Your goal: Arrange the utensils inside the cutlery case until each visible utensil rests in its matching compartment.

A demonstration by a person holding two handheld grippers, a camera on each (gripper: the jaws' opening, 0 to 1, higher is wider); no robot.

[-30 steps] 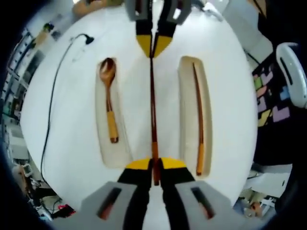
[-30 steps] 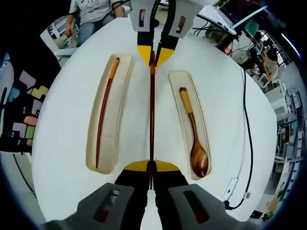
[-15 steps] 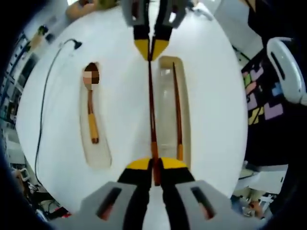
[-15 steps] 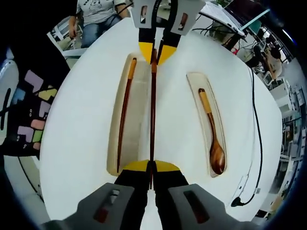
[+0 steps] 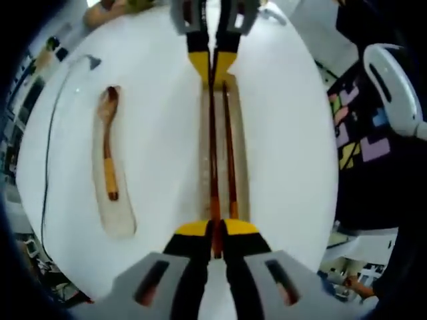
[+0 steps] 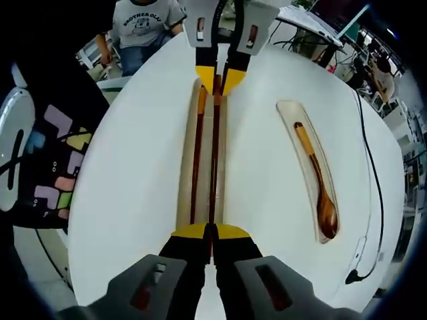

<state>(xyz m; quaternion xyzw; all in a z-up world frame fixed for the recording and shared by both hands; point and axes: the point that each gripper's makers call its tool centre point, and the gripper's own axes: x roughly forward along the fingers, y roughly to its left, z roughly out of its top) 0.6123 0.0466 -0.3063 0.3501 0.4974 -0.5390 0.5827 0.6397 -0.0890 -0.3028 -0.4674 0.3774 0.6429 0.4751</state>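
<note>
Because each claw pinches one end of the same chopstick (image 5: 213,153), the left gripper view has the left claw (image 5: 215,229) closed on its orange end, hanging level over the long compartment (image 5: 237,150) beside its mate (image 5: 229,153); the spoon (image 5: 108,150) lies apart. From the right gripper view, the right claw (image 6: 211,231) is closed on the dark tip, lined up with that slot for lowering.
</note>
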